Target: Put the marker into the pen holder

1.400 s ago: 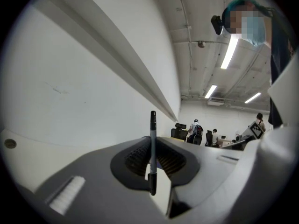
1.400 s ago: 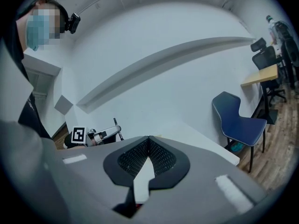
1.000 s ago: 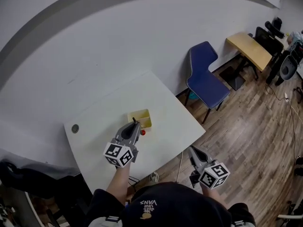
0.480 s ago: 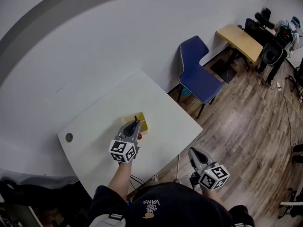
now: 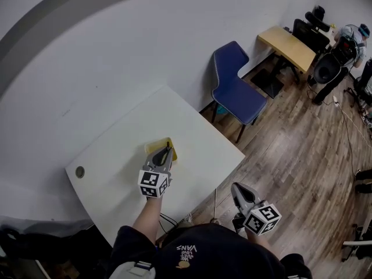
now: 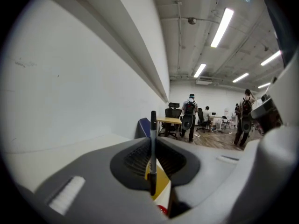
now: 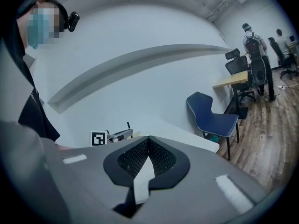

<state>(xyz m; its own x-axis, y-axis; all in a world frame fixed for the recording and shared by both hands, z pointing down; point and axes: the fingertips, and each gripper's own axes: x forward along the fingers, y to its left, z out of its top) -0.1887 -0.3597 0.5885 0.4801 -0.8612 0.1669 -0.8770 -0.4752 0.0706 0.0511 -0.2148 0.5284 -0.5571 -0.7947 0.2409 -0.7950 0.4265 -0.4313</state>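
Your rm: white wall [image 5: 116, 45], brown wood-plank floor [image 5: 296, 156].
You face white square table [image 5: 200, 141]; blue padded chair [image 5: 238, 95] nr it, light wooden desk [image 5: 286, 44] beyond.

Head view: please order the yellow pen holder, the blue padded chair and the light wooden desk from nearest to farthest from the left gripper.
1. Yellow pen holder, on the white table, right at the left gripper.
2. Blue padded chair, past the table's right corner.
3. Light wooden desk, upper right, beyond the chair.

Bright, even light from ceiling strip lights [image 6: 222, 27] — fisheye bending and dark vignette at gripper-view edges.
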